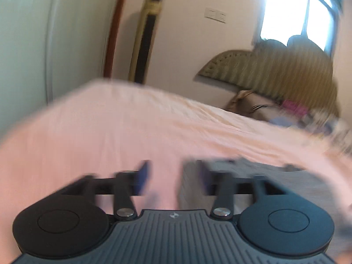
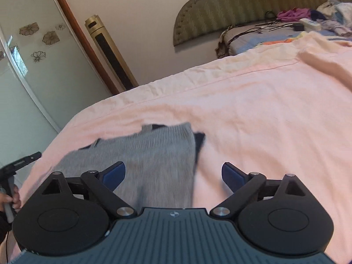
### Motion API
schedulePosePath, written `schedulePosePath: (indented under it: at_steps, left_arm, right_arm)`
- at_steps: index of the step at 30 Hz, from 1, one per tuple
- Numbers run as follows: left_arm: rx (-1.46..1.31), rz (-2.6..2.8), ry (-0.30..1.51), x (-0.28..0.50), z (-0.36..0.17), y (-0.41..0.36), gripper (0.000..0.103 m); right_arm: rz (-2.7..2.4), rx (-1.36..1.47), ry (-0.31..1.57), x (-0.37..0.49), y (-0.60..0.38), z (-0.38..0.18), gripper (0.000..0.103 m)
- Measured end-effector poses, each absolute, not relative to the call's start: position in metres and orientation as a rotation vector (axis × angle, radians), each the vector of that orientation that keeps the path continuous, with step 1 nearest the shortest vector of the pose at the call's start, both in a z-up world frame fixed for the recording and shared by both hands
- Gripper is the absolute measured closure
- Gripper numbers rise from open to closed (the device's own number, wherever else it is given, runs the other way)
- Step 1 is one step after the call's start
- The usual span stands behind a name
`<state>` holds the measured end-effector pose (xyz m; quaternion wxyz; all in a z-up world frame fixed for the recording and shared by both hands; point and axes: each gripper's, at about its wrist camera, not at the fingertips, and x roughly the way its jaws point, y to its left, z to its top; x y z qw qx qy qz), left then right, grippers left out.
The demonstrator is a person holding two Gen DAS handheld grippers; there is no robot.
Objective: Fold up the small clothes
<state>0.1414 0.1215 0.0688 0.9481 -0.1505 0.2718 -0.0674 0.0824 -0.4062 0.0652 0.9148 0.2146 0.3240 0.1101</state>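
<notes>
While jaws gape, grey garment (image 2: 154, 160) lies (no legible labels).

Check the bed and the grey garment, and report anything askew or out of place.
The grey knit garment lies skewed on the pink sheet, with a dark inner layer poking past its right edge, so its layers are not lined up. Both grippers, left and right, are open and hold nothing.

right gripper (image 2: 173, 176) | black links | blue pads (image 2: 114, 173) | silver screws
</notes>
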Motion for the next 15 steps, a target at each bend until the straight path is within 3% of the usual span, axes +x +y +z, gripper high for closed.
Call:
schedulePosePath:
  at_steps: [1,8,10,15]
  left_arm:
    - [-0.396,-0.150,0.573,0.118,0.064,0.129,0.017]
    - [-1.077,-0.227,0.645,-0.002,-0.007,0.159,0.014]
    - [-1.071,-0.224,0.580,0.001,-0.007,0.151,0.005]
    - [-1.055,-0.281,0.618,0.054,-0.008,0.120,0.005]
  right_arm:
    - [0.223,0.470,0.672,0.064,-0.410,0.064,0.009]
    - [0.211,0.729,0.766,-0.028,-0.403,0.029,0.008]
    - [0.211,0.782,0.743,-0.032,-0.397,0.027,0.008]
    - [0.194,0.909,0.699,-0.001,-0.380,0.019,0.006]
